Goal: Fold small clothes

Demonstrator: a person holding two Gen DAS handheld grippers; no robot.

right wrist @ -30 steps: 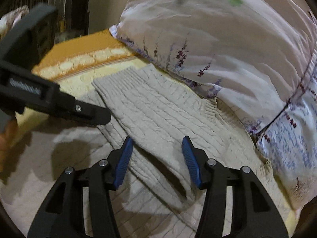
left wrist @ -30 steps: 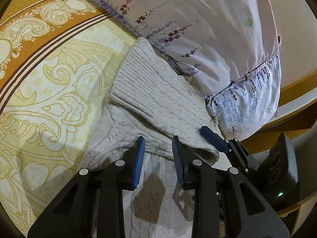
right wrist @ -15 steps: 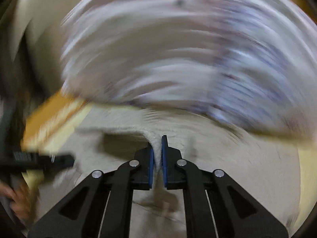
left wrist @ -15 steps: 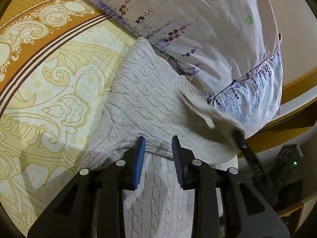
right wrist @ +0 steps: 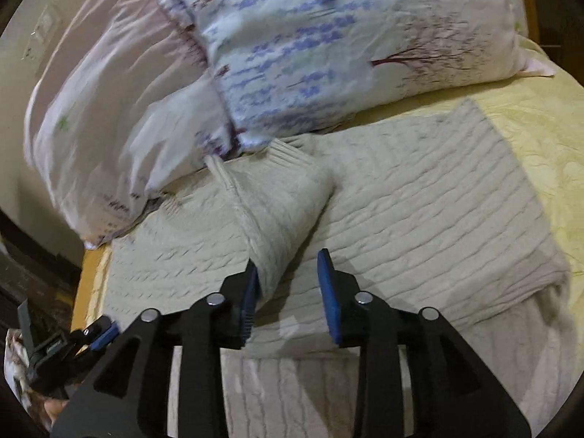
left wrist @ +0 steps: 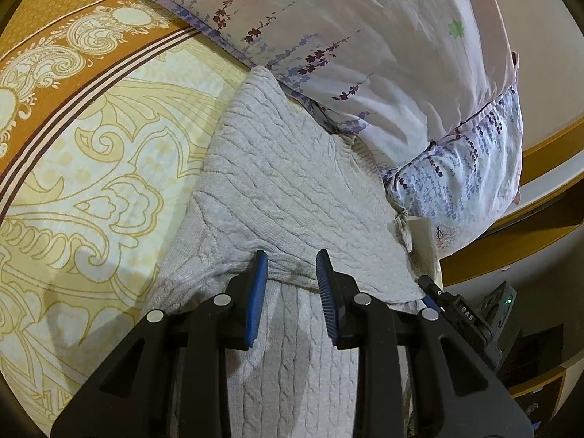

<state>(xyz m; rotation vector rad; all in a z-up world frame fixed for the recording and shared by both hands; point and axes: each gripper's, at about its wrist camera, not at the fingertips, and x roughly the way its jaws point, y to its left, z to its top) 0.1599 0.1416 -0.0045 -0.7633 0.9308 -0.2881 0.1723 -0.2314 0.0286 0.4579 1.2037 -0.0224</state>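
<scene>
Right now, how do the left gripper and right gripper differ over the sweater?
The left gripper straddles the sweater's flat folded edge, nothing raised between its pads; the right gripper has a bunched sleeve between its opening jaws. The left gripper's pads flank flat knit; one right gripper pad touches the sleeve. Both are black with blue pads, jaws parted.

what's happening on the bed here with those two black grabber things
A person is folding a pale cable-knit sweater on a yellow patterned bedspread, beside floral pillows, using a handheld gripper in each hand. The left gripper sits at the folded edge of the knit, its jaws part open with cloth between them. The right gripper has its jaws opening beside a folded-over sleeve, which touches only one pad. Part of the sweater is already doubled over.
</scene>
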